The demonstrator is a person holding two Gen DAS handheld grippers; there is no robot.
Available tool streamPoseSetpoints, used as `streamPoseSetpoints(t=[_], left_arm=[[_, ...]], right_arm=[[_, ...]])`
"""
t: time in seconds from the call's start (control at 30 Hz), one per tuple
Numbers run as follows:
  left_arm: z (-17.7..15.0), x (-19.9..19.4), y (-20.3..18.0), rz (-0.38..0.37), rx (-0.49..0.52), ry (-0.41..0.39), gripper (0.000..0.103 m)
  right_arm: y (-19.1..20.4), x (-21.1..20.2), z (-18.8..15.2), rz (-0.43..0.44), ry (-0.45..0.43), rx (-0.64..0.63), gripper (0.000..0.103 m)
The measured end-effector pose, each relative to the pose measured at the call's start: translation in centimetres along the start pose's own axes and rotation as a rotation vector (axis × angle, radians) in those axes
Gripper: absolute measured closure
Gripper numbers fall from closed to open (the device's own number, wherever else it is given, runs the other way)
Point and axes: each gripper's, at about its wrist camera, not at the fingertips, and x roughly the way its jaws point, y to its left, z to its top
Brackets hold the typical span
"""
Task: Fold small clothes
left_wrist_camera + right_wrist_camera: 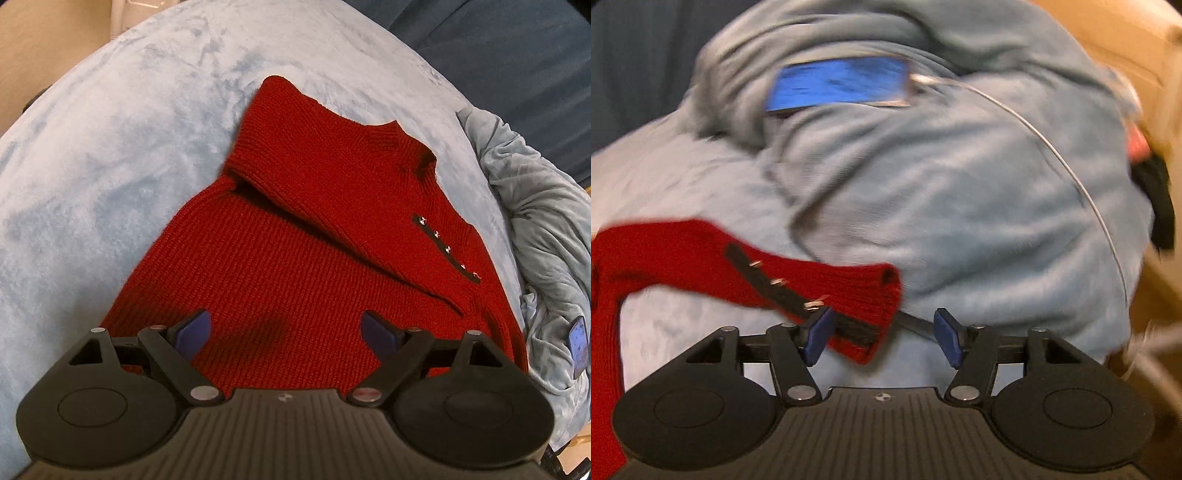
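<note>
Pale blue fleece blanket (110, 155) covers the whole work surface, bunched into folds on the side where a phone (838, 83) with a lit blue screen and its thin cable (1071, 173) lie. On the blanket rests the red sweater (295, 229), the landmark for what follows. Its body is spread flat; its long axis runs from the hem, nearest the left gripper (284, 332), up to the ribbed collar (391, 140) at the far end, so the garment points away from that hand. One sleeve is already folded across the chest. The left gripper hovers just above the hem, jaws wide apart and holding nothing.

The other sleeve (798, 280), marked by a black strip with metal studs (775, 282), reaches out from the sweater's body toward the bunched blanket. Its cuff (882, 306) lies between the jaws of the right gripper (882, 336), which stand partly open with the pads apparently not pressing it. The right hand is thus the nearer one for folding this sleeve inward across the body.
</note>
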Motion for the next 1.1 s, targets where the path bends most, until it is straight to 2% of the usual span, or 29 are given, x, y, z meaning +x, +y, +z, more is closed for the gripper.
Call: streamPoseSetpoints(t=[0.1,0.17,0.2,0.23,0.27,0.3,0.37,0.5,0.6,0.7,0.73,0.77,0.83,0.93,1.0,1.07,1.1], left_arm=[[0.1,0.0,0.2,0.001,-0.014,0.004,0.012],[0.1,-0.2,0.3,0.008,-0.015,0.003,0.012],[0.2,-0.3,0.4,0.012,-0.015,0.002,0.012],[0.2,-0.4,0.5,0.017,-0.014,0.0,0.012],[0.3,-0.6,0.7,0.022,-0.013,0.001,0.012],[0.4,-0.8,0.8,0.025,-0.007,0.0,0.008],[0.6,-1.3,1.0,0.055,0.018,-0.026,0.0],[0.9,-1.7,1.2,0.116,0.081,-0.082,0.0],[0.8,-2.1,1.7,0.113,0.106,-0.096,0.0],[0.5,-2.7,2.8,0.092,0.122,-0.106,0.0],[0.4,-2.9,3.4,0.092,0.121,-0.108,0.0],[0.4,-3.1,4.0,0.092,0.116,-0.11,0.0],[0.4,-3.7,5.4,0.086,0.097,-0.111,0.0],[0.7,-4.8,7.8,0.086,0.076,-0.116,0.0],[0.8,-5.7,9.2,0.105,0.058,-0.129,0.0],[0.9,-6.5,10.6,0.107,0.035,-0.133,0.0],[0.8,-6.7,11.2,0.101,0.027,-0.132,0.0]], right_arm=[[2.4,0.9,0.5,-0.007,0.015,-0.17,0.029],[3.9,2.4,0.6,-0.02,0.034,-0.279,0.03],[4.6,2.8,0.4,-0.041,0.028,-0.34,0.035],[5.2,3.3,0.2,-0.061,0.042,-0.415,0.075],[5.6,3.9,0.3,-0.058,0.093,-0.468,0.099],[5.7,3.7,0.8,-0.024,0.127,-0.433,0.097],[5.8,1.6,2.5,0.099,0.138,-0.344,0.097],[6.6,-3.9,8.0,0.37,0.139,-0.175,0.097],[8.1,-6.9,12.5,0.47,0.099,-0.09,0.097],[11.4,-8.7,16.9,0.545,0.05,-0.032,0.097],[13.3,-9.3,18.3,0.577,0.035,-0.032,0.098],[15.6,-9.9,19.5,0.617,0.022,-0.044,0.103],[21.3,-11.1,21.4,0.715,-0.002,-0.083,0.103],[32.8,-13.1,22.7,0.806,-0.06,-0.247,0.103],[39.8,-13.5,22.5,0.862,-0.047,-0.292,0.103],[43.2,-13.6,22.3,0.827,-0.083,-0.329,0.103],[43.6,-13.0,21.8,0.791,-0.097,-0.335,0.101]])
